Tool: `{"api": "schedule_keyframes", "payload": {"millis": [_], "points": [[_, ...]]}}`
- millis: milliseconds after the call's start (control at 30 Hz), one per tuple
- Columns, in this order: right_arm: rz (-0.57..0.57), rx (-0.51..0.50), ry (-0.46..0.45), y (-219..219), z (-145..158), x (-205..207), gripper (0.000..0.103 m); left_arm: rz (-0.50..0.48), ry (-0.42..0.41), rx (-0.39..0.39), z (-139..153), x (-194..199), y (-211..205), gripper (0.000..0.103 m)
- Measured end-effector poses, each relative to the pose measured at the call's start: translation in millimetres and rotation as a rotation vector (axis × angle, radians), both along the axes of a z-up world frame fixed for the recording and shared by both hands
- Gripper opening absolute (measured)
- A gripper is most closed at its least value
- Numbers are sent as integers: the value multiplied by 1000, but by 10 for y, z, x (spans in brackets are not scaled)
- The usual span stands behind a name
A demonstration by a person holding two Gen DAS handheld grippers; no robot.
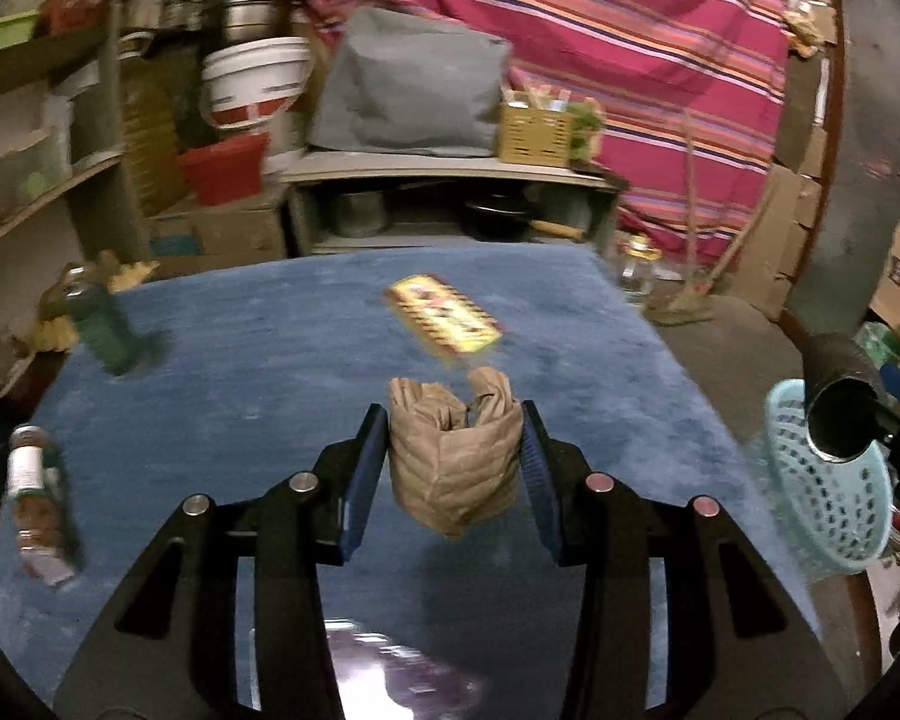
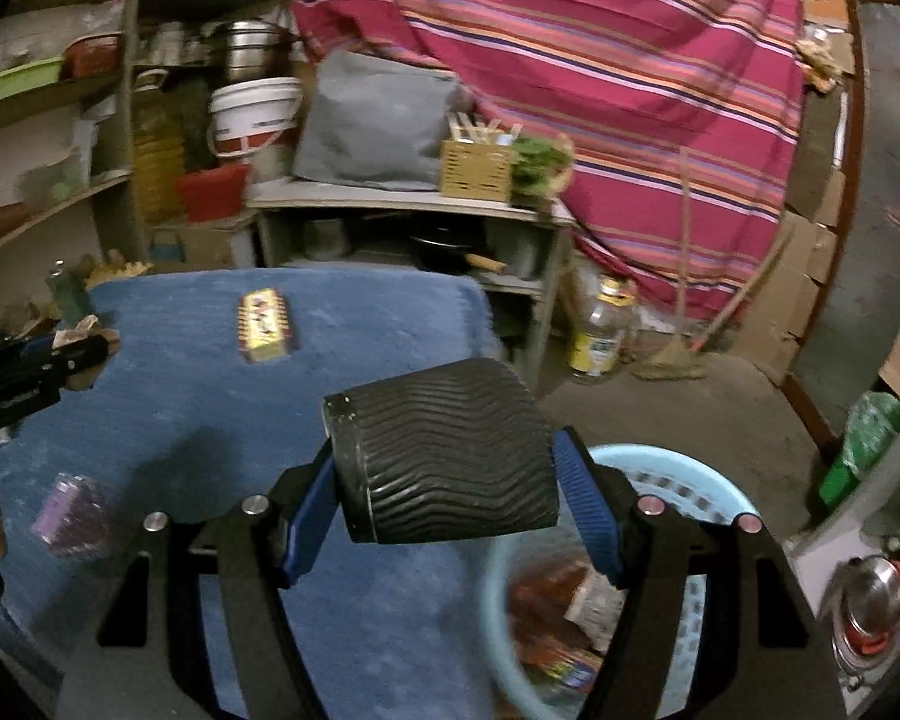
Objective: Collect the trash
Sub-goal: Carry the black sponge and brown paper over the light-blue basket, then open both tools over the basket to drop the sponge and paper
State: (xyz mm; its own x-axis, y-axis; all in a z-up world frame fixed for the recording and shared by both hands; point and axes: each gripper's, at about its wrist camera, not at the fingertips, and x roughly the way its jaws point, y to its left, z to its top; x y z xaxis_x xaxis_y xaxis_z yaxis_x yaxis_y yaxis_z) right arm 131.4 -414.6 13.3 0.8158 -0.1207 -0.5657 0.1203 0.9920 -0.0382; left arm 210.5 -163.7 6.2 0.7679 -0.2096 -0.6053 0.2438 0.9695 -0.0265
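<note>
The right gripper (image 2: 450, 510) clamps a black ribbed paper cup (image 2: 450, 456) lying sideways, with the pale blue mesh basket (image 2: 678, 468) just below and to its right — best to carry the cup over the rim before letting go. The left gripper (image 1: 453, 462) pinches a crumpled brown paper bag (image 1: 453, 456), soft and creased, above the fuzzy blue cloth (image 1: 240, 360). Ahead of it lies a flat yellow wrapper (image 1: 444, 321) — glossy, probably next.

Crumpled brown paper (image 1: 453, 462), black ribbed cup (image 2: 450, 459)
</note>
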Motion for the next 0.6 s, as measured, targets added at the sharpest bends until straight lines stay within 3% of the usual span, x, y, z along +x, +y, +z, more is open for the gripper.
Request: {"api": "schedule_keyframes", "payload": {"millis": [333,600], "points": [[-151,-7,21,-835,-190,-360,69,-224,0,37,-165,-179,-1261,44],[-246,27,39,-1345,-326,-546,69,-359,21,21,-282,-301,-2076,45]]}}
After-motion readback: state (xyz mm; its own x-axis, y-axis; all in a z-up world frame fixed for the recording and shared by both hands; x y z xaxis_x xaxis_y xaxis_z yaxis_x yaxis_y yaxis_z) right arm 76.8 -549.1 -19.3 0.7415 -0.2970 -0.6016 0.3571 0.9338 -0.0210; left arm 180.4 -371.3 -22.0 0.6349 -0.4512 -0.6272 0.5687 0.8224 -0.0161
